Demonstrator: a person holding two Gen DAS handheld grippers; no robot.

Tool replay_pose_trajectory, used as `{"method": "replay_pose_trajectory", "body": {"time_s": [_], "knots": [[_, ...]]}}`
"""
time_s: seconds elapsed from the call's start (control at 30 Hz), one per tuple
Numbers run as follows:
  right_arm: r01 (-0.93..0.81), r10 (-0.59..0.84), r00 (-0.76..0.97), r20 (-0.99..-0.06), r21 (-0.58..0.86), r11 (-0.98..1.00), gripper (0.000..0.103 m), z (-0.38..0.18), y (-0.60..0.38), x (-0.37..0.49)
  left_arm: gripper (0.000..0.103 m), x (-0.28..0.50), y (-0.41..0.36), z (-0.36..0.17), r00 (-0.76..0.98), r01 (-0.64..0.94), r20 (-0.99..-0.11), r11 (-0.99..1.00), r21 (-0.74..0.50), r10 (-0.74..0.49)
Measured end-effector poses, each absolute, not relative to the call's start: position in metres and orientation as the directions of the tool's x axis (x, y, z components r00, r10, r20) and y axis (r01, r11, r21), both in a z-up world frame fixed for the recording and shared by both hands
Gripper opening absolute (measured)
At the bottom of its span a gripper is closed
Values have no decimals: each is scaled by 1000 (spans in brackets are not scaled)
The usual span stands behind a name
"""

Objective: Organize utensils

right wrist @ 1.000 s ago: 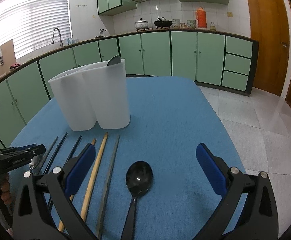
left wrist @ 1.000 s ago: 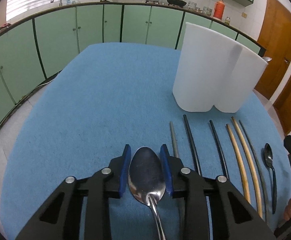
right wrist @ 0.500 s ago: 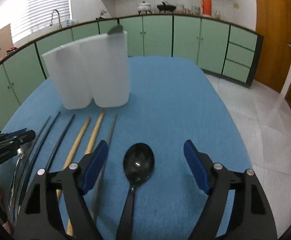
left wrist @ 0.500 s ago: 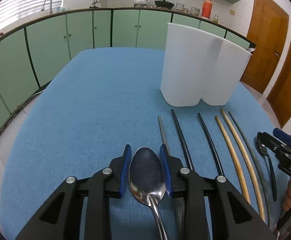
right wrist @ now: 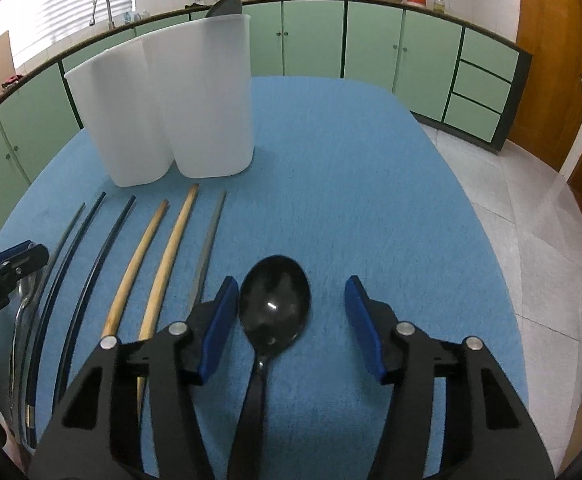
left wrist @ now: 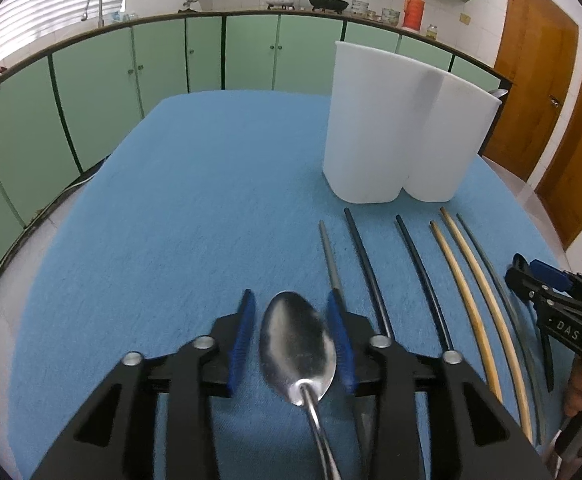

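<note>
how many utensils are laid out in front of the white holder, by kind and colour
black chopsticks: 2
wooden chopsticks: 2
grey chopsticks: 2
silver metal spoon: 1
black spoon: 1
total: 8

left gripper (left wrist: 291,334): angled down at the table; jaws opening, steel spoon bowl (left wrist: 297,350) between the blue pads.
right gripper (right wrist: 291,320): angled down; jaws closing, black spoon (right wrist: 273,310) between them, right pad clear of it.
</note>
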State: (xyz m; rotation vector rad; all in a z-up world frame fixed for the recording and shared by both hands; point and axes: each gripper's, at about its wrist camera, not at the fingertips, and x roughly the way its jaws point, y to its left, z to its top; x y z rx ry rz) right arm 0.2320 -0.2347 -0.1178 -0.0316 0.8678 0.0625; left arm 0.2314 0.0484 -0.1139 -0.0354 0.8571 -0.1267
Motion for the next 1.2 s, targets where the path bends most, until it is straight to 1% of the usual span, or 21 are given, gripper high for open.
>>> {"method": "replay_pose_trajectory", "body": {"time_s": [0.03, 0.17, 0.33, 0.4, 0.43, 0.5, 0.53, 0.57, 0.6, 0.63, 0.97, 1.07, 1.13, 1.2], "knots": [[-69, 40, 644, -764, -5, 998, 52, -118, -234, 232, 47, 231, 49, -114, 645, 93, -754, 992, -81, -122], [-71, 36, 642, -766, -12, 997, 50, -118, -232, 232, 49, 228, 48, -116, 640, 84, -759, 993, -84, -118], [-76, 39, 640, -768, -13, 997, 48, -118, -232, 232, 49, 228, 47, -117, 631, 67, -768, 994, -83, -107], [-75, 39, 640, -767, -12, 997, 48, -117, -231, 231, 52, 227, 49, -115, 629, 54, -770, 995, -86, -101], [-75, 39, 641, -767, -11, 997, 48, -117, -230, 231, 56, 227, 49, -115, 627, 45, -773, 995, -88, -97], [-75, 38, 641, -766, -13, 997, 48, -117, -231, 231, 56, 228, 50, -116, 625, 36, -775, 995, -92, -94], [-75, 39, 642, -766, -12, 997, 48, -117, -231, 232, 54, 228, 50, -116, 627, 33, -774, 995, -91, -91], [-75, 41, 642, -766, -10, 997, 48, -117, -231, 232, 43, 228, 49, -116, 629, 31, -773, 996, -90, -89], [-75, 43, 642, -766, -7, 997, 48, -117, -232, 232, 36, 228, 49, -117, 629, 32, -772, 995, -89, -89], [-74, 44, 642, -766, -5, 997, 48, -118, -232, 231, 34, 228, 49, -117, 629, 35, -772, 995, -91, -93], [-69, 62, 635, -770, 23, 997, 49, -117, -236, 232, 33, 230, 42, -115, 640, 125, -751, 987, -104, -161], [-67, 57, 627, -777, 19, 998, 48, -116, -236, 235, 33, 231, 40, -116, 643, 130, -751, 987, -91, -154], [-68, 52, 625, -779, 12, 998, 44, -116, -236, 236, 33, 232, 39, -117, 646, 134, -748, 987, -86, -152], [-73, 61, 623, -780, 20, 997, 34, -116, -236, 237, 33, 232, 40, -117, 649, 137, -744, 986, -91, -159]]}}
